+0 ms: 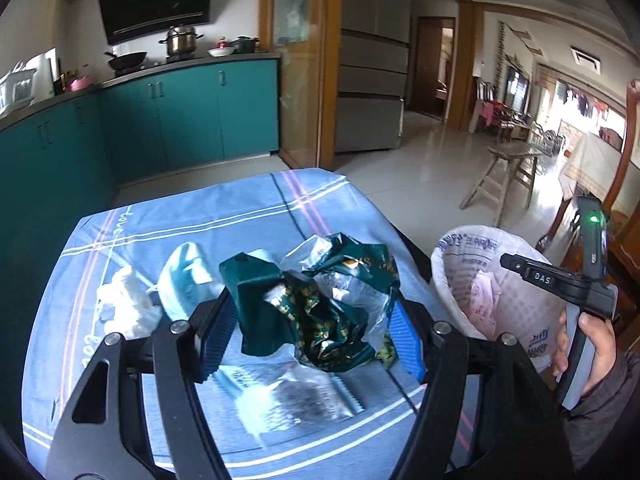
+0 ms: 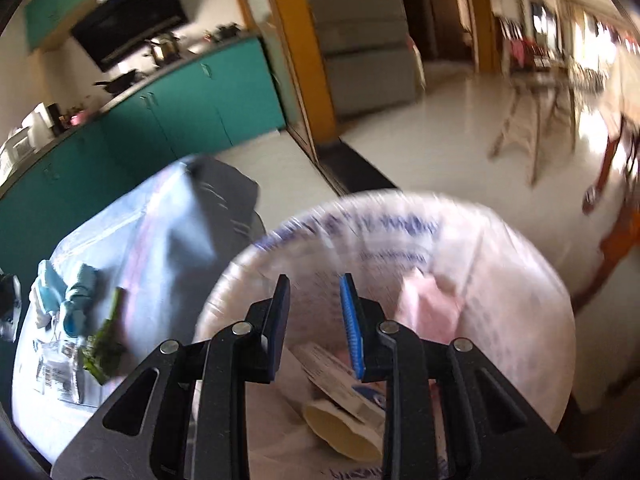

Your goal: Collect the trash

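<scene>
Kitchen table under a blue striped cloth (image 1: 200, 216). Left gripper (image 1: 308, 336) clamps the crumpled green wrapper (image 1: 316, 304); the lined bin (image 1: 516, 264) lies to its right. Right gripper (image 2: 314, 320), narrowly parted and empty, hangs over that bin.

Crumpled dark-green foil wrapper (image 1: 316, 304) with clear plastic, lifted just above the striped tabletop (image 1: 240, 216). Left of it, a pale blue packet (image 1: 182, 280) and white tissue (image 1: 124, 300), lying flat. At right, white-lined bin (image 1: 516, 304), open, pink paper (image 2: 428, 312) and a paper cup (image 2: 340, 428) inside.
</scene>
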Demonstrator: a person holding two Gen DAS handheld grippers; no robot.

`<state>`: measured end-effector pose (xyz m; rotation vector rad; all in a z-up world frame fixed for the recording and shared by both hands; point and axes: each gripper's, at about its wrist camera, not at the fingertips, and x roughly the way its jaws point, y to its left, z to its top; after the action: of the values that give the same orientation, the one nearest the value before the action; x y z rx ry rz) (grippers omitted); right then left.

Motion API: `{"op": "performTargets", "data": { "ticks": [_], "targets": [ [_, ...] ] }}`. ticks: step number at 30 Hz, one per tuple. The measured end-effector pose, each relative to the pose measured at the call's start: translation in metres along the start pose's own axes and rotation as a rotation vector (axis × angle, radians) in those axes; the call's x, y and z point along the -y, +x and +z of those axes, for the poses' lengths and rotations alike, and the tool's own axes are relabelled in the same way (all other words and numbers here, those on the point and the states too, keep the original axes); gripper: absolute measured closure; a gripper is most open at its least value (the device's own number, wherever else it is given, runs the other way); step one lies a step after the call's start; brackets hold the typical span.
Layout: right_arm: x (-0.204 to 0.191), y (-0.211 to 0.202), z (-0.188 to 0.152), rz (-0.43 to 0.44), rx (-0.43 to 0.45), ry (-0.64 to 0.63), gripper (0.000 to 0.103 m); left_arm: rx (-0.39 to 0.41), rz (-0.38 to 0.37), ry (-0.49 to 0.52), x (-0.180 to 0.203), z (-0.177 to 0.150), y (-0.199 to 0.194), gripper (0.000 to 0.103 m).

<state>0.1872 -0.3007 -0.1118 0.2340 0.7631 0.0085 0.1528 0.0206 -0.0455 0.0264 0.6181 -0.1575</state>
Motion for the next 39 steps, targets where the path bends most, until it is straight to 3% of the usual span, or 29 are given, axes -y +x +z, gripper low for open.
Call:
{"op": "performTargets", "data": {
  "ticks": [7, 10, 11, 12, 20, 24, 26, 29, 32, 35, 39],
  "targets": [
    [0.004, 0.007, -0.012, -0.075, -0.061, -0.036, 0.075, -0.03, -0.017, -0.019, 0.008, 0.005, 0.015, 0.034],
    [0.01, 0.004, -0.01, -0.067, -0.058, 0.01, 0.05, -0.049, -0.058, -0.031, 0.016, 0.011, 0.022, 0.034],
    [0.014, -0.001, -0.008, -0.061, -0.029, 0.041, 0.037, -0.053, -0.069, -0.029, 0.019, 0.014, 0.025, 0.034],
    [0.018, -0.005, -0.005, -0.058, -0.003, 0.063, 0.03, -0.055, -0.08, -0.029, 0.024, 0.016, 0.027, 0.034],
    [0.052, -0.036, 0.004, -0.019, 0.137, 0.231, 0.025, -0.139, -0.196, -0.028, 0.073, 0.029, 0.061, 0.033],
    [0.058, -0.037, 0.005, -0.003, 0.134, 0.258, 0.023, -0.16, -0.224, 0.032, 0.106, 0.028, 0.073, 0.033],
    [0.056, -0.033, 0.005, 0.023, 0.112, 0.244, 0.023, -0.13, -0.207, 0.037, 0.108, 0.032, 0.069, 0.033],
    [0.019, -0.03, 0.005, 0.132, 0.071, 0.073, 0.024, -0.046, -0.157, -0.006, 0.08, 0.046, 0.048, 0.033],
    [-0.034, -0.026, -0.003, 0.293, 0.004, -0.094, 0.024, 0.037, -0.049, -0.08, 0.036, 0.056, 0.029, 0.032],
    [-0.094, -0.02, -0.017, 0.419, -0.072, -0.21, 0.024, 0.05, 0.026, -0.152, -0.004, 0.054, 0.023, 0.032],
    [-0.15, -0.014, -0.027, 0.459, -0.142, -0.326, 0.025, 0.017, 0.056, -0.25, -0.04, 0.043, 0.028, 0.032]
  ]
}}
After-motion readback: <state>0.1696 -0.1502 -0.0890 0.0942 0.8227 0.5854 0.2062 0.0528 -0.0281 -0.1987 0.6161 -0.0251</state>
